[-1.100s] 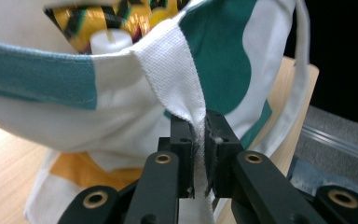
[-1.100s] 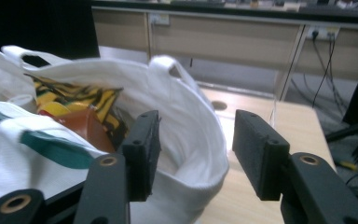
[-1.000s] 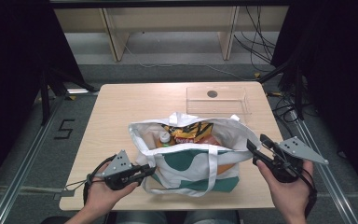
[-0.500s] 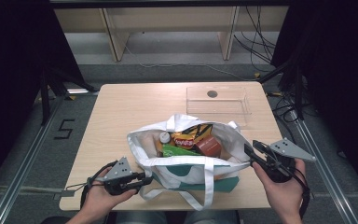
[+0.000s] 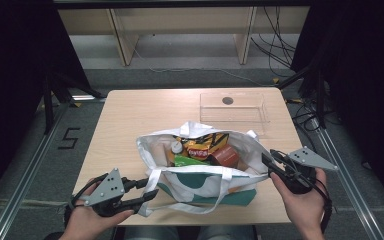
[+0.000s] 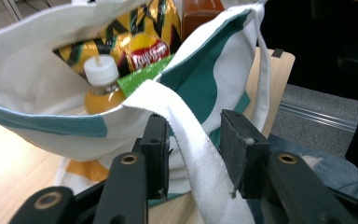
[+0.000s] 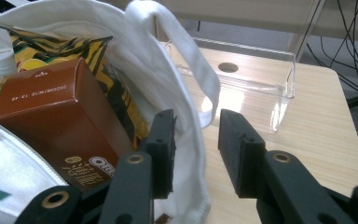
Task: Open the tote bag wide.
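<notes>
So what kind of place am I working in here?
Likely a lab or recording rig, not a home: a bare wooden table on grey floor with metal floor rails, loose cables, and dark curtains at the sides.

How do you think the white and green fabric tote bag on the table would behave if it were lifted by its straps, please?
The white and green fabric tote bag would probably sag and fold, since its cloth already slumps and its white strap hangs limp. It may feel fairly heavy: an orange drink bottle, a brown carton and a chip packet fill it. The load could shift or tip.
</notes>
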Tool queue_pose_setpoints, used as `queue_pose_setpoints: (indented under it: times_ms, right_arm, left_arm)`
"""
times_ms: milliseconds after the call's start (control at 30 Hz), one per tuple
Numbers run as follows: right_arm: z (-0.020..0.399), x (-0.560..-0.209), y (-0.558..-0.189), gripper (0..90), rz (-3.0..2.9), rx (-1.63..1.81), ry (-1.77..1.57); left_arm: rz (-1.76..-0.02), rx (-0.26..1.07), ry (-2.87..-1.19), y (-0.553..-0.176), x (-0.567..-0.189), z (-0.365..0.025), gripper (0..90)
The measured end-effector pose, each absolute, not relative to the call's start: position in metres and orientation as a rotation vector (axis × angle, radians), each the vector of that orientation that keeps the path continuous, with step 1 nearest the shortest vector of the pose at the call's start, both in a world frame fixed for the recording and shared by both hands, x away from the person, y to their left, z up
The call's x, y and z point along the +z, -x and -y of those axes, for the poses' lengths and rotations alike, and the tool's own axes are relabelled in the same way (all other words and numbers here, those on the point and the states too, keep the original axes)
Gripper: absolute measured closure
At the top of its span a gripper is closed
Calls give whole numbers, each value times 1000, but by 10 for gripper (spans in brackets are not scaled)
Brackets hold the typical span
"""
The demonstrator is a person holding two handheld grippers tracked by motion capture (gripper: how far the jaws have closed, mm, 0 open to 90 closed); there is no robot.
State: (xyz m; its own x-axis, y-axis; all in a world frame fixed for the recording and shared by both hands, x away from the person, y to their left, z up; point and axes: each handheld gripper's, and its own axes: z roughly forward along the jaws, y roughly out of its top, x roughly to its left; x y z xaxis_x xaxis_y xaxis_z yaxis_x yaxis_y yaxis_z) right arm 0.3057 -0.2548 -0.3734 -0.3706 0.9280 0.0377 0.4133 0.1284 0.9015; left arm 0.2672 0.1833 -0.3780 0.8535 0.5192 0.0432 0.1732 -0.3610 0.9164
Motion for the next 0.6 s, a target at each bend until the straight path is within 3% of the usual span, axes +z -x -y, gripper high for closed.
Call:
queue_pose_setpoints:
  times_ms: [167, 433, 600]
  right_arm:
    - [256, -374, -307, 663, -1867, 1188, -1283]
    - [256, -375, -307, 653, -1860, 1183, -1280]
    - [256, -375, -307, 650, -1856, 1188, -1281]
  left_arm:
    - [-536, 379, -1955, -268, -377, -187, 553]
    - [-642, 339, -2019, -277, -410, -195, 466]
    - [-623, 371, -1975, -273, -402, -203, 465]
